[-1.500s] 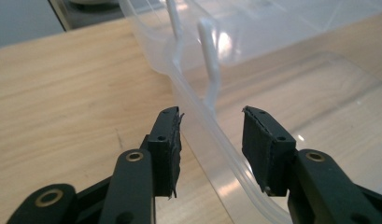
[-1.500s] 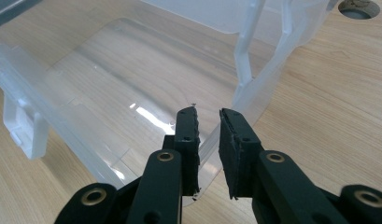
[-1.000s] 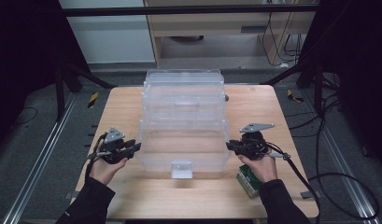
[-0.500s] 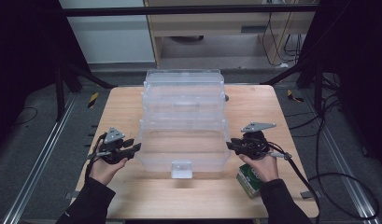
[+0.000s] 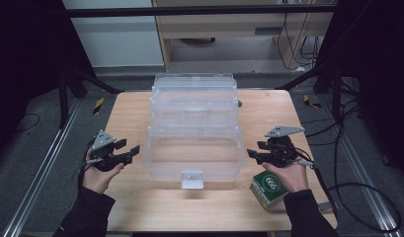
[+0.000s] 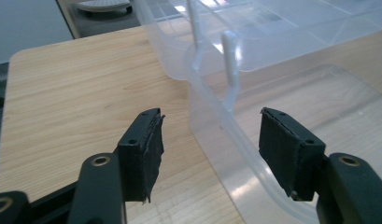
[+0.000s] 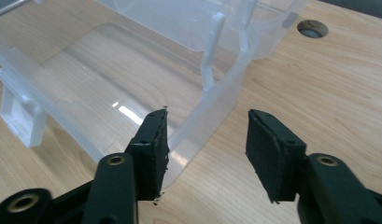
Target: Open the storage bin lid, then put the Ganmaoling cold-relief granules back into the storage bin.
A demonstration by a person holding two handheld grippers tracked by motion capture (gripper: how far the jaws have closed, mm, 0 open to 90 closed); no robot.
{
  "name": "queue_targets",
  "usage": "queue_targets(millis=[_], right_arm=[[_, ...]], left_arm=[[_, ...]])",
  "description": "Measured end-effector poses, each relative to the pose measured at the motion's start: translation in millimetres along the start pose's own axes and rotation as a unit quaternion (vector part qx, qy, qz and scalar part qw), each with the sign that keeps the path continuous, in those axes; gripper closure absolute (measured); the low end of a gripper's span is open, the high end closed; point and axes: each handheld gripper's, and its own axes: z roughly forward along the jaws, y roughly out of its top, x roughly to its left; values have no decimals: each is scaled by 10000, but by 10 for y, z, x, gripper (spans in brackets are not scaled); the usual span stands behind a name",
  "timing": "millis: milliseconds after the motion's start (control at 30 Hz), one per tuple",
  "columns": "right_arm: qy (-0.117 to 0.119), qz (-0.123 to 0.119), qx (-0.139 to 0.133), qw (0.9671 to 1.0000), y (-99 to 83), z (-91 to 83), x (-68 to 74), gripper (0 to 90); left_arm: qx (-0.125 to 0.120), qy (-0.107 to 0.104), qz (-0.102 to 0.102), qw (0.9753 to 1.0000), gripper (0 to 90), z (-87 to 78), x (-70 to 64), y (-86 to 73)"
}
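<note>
I'm holding both tools level with the clear plastic box (image 5: pixel 193 131), which is sitting in the middle of the frame on the wooden table (image 5: pixel 268 111), its tiers stepped back toward the upper centre. My guess: I'm flanking it so each end wall can be taken at once.

Left gripper (image 5: pixel 131 150): lower left of the high view, tips pointing at the box's left end. In the left gripper view the left gripper (image 6: pixel 209 140) is standing wide open, holding nothing. The box's end wall (image 6: pixel 226 135) is running up between the two jaws, apart from both as far as I can tell.

Right gripper (image 5: pixel 253 153): lower right, mirrored. In the right gripper view the right gripper (image 7: pixel 206 142) is also spread wide and empty. The box's curved corner wall (image 7: pixel 212 112) is passing between the jaws, just beside the left-hand pad (image 7: pixel 156 140); whether it's touching, I cannot tell.

A green carton (image 5: pixel 268 190) is lying at lower right under my right hand (image 5: pixel 288 175), untouched by the jaws.

The white latch (image 5: pixel 192 178) is facing me at bottom centre.
</note>
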Motion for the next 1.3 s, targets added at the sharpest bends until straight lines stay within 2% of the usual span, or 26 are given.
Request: queue_targets(millis=[233, 333, 367, 533, 633, 667, 800, 933, 1033, 1100, 1233, 1267, 1300], right_arm=[[-142, 17, 370, 9992, -6, -133, -26, 342], [-162, 1, 451, 9989, -11, -169, -23, 313], [-142, 106, 565, 9982, -14, -200, -14, 280], [-139, 167, 670, 9975, -22, -256, 4, 254], [-168, 108, 888, 9959, -35, -293, 38, 233], [-168, 108, 888, 9959, -35, -293, 38, 233], [-210, 97, 1212, 9924, -42, -315, 59, 215], [-217, 125, 1320, 9909, -44, -324, 69, 200], [-289, 76, 1542, 9876, -60, -314, 88, 173], [-266, 73, 1617, 9864, -80, -316, 106, 159], [-226, 23, 1872, 9821, -142, -290, 129, 138], [-226, 23, 1872, 9821, -142, -290, 129, 138], [-189, 12, 2009, 9794, -172, -261, 145, 130]], left_arm=[[-20, 206, -154, 9997, 360, -16, 152, -15], [-34, 263, -199, 9995, 356, -28, 192, -24], [-43, 293, -255, 9992, 355, -38, 225, -30], [-29, 341, -315, 9989, 348, -50, 274, -42], [-18, 366, -339, 9988, 343, -47, 303, -52], [-23, 377, -343, 9987, 343, -44, 317, -56], [43, 449, -385, 9982, 339, -28, 370, -87], [96, 510, -424, 9978, 337, -18, 413, -119], [132, 580, -425, 9973, 335, -12, 439, -140], [151, 598, -438, 9971, 335, -7, 446, -148], [182, 602, -422, 9971, 333, 13, 447, -159], [182, 602, -422, 9971, 332, 13, 447, -159], [187, 599, -403, 9972, 332, 22, 446, -164]])
